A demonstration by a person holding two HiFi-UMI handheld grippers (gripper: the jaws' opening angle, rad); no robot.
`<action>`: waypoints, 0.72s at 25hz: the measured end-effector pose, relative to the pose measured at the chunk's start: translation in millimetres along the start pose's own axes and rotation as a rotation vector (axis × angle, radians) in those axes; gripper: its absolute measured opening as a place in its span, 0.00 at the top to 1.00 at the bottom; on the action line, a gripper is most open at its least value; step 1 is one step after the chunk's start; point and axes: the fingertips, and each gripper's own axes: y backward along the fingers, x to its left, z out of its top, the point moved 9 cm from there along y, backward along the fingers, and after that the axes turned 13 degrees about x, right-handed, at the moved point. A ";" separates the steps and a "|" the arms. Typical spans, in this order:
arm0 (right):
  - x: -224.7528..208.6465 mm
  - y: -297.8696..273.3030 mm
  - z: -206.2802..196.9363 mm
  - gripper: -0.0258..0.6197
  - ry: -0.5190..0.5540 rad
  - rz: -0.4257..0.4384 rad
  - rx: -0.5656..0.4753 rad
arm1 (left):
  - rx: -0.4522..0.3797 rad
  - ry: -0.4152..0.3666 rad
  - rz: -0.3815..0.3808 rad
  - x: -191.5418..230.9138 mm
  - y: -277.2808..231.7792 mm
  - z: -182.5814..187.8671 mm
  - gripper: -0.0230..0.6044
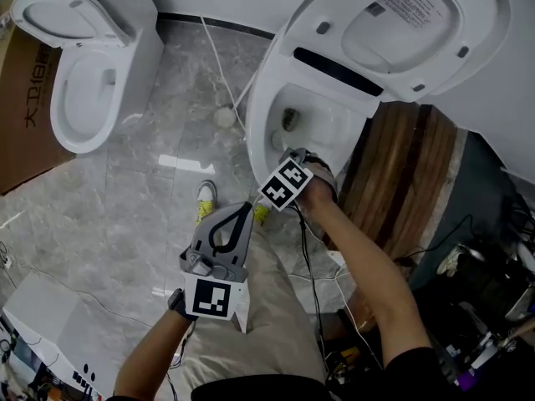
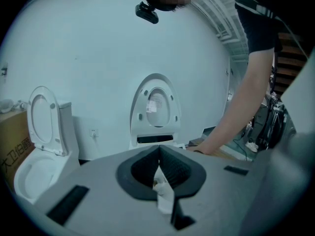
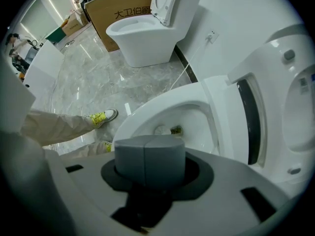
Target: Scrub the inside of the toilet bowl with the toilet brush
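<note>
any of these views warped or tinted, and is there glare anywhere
Left gripper view: fisheye-warped, with dark corners and a dim blue tint. Right gripper view: also fisheye, but brighter and truer in colour, and the toilet bowl rim bulges into a curve. Head view: sharp and evenly lit, with a white glare streak on the marble floor.
</note>
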 end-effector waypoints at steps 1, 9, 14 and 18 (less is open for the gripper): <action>-0.7 0.0 0.8 0.72 0.004 -0.002 -0.005 | 0.002 -0.001 0.000 0.7 -0.5 -0.2 0.95; -14.1 0.9 4.3 0.72 0.005 -0.013 -0.048 | 0.016 0.002 0.008 4.6 -4.2 1.3 0.95; -23.0 0.1 8.6 0.72 0.000 -0.022 -0.073 | 0.023 0.005 0.011 5.8 -6.7 0.8 0.95; -33.1 -3.5 8.0 0.72 -0.003 -0.029 -0.094 | 0.028 0.015 0.024 5.8 -11.5 1.7 0.95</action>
